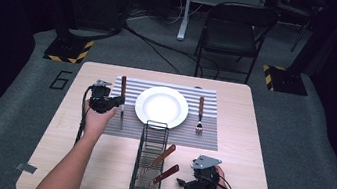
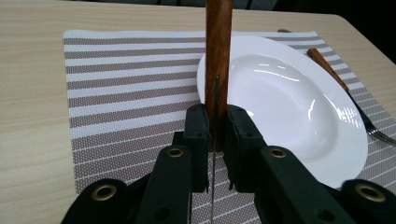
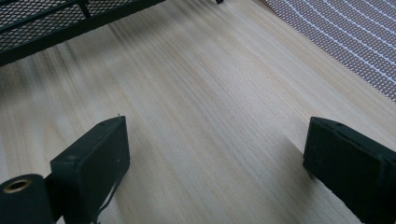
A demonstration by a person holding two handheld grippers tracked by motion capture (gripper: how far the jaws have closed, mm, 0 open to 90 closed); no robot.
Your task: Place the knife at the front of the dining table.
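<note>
We grip the knife (image 2: 218, 56) in the left gripper (image 2: 215, 140), left of the plate (image 1: 161, 106) at frame centre; lower it flat on the mat (image 1: 203, 135), blade parallel to the plate. The right gripper (image 1: 192, 181), lower right, rests open.

The left gripper (image 1: 117, 101) is held over the table's left half, jaws clamped tight. The right gripper (image 1: 183, 182) is rested near the front edge, jaws spread wide.
</note>
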